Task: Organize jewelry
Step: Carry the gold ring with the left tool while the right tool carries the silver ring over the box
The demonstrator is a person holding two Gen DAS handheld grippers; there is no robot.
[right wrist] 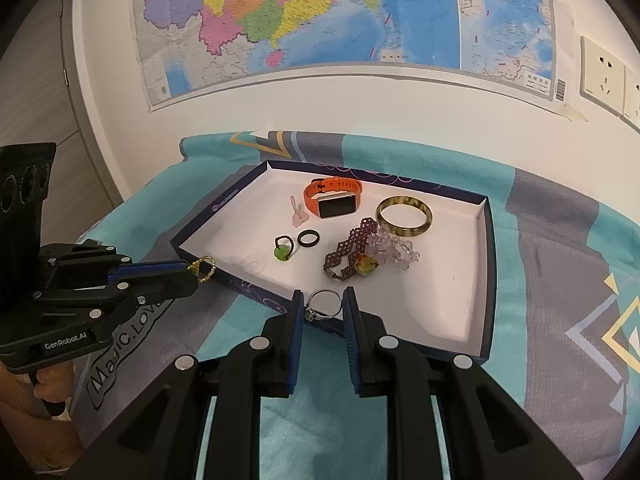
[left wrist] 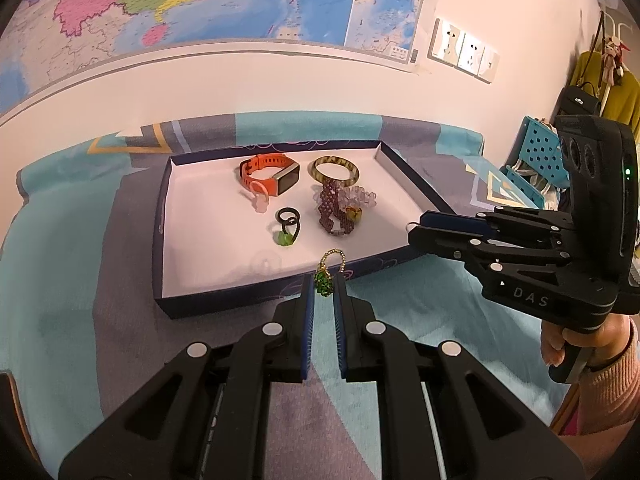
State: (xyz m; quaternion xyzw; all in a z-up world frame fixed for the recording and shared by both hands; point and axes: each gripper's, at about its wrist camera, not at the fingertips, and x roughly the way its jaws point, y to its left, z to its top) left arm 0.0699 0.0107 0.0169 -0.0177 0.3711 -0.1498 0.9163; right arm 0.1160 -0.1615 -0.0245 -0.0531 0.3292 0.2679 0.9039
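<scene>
Left wrist view shows your left hand-held gripper (left wrist: 323,280) pinching a gold chain with green beads (left wrist: 323,278); your right hand-held gripper (right wrist: 322,307) pinches a silver ring (right wrist: 322,307) at the tray (right wrist: 486,280) edge.

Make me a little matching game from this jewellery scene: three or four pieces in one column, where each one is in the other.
Things:
1. orange-strapped smartwatch
2. silver ring with a small stone
3. gold bead chain with green charm
4. amber-brown mottled bangle

Places:
A. in the left gripper
B. in the box, beside the bangle
C. in the right gripper
D. in the box, nearest its right wall

Pairs: 1-B, 2-C, 3-A, 4-D
</scene>
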